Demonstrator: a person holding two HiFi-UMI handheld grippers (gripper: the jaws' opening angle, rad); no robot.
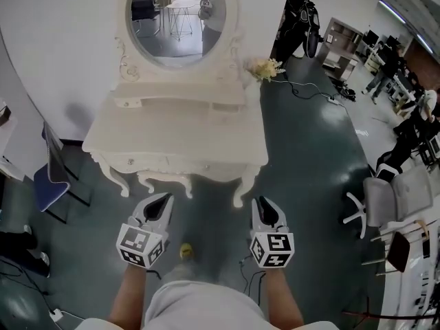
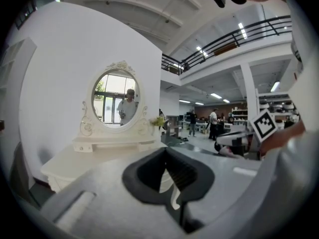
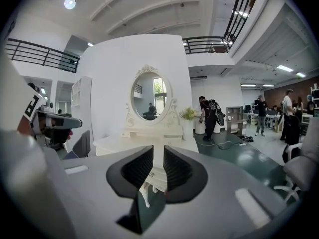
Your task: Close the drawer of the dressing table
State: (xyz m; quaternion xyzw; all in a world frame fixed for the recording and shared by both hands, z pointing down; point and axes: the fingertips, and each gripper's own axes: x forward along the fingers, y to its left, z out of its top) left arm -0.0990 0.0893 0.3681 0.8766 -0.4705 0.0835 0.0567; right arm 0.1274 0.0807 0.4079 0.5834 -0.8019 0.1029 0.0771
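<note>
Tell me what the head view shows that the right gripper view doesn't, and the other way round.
Head view only: the left gripper and right gripper seen from above, both held short of the dressing table; the tabletop from above; a small yellow thing on the floor.
Right gripper view only: that gripper's jaws a little apart with nothing between them; a ceiling lamp; a balcony railing.
Both: the dressing table, its oval mirror and the flowers beside it.

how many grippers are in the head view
2. Left gripper at lower left, right gripper at lower right, both short of the dressing table. None seems hidden.
</note>
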